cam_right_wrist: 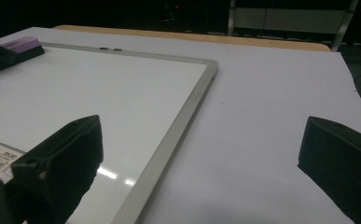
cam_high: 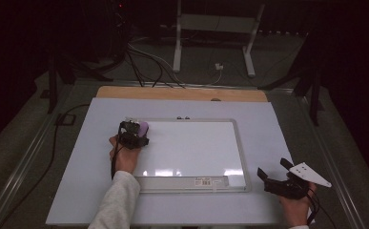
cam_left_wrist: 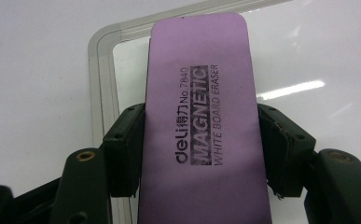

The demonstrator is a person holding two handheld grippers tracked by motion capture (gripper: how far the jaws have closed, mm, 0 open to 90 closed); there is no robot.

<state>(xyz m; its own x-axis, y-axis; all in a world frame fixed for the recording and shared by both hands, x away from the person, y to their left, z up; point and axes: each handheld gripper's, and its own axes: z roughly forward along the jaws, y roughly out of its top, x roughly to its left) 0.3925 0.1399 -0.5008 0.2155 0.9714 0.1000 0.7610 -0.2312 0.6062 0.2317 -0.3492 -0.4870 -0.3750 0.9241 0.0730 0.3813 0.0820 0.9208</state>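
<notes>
- Gripping the purple flat rectangular magnetic whiteboard eraser [cam_left_wrist: 201, 121] by its two long edges, the left tool [cam_high: 135, 130] holds it on the far-left corner of the white metal-framed whiteboard [cam_high: 191, 148].
- Its long axis runs straight ahead of the jaws, toward the frame's corner.
- Board surface stretches rightward, so any wiping probably goes that way.
- Right tool [cam_high: 273, 170] rests released on the pale worktop [cam_high: 77, 171], well apart.

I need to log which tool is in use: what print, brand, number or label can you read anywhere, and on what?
"deli" with two Chinese characters, "No 7840": on the flat purple felt-backed eraser.
"MAGNETIC": same eraser, dark band.
"WHITE BOARD ERASER": same eraser, beneath it.
Barcode sticker on the white metal-framed whiteboard: too small to read.
</notes>
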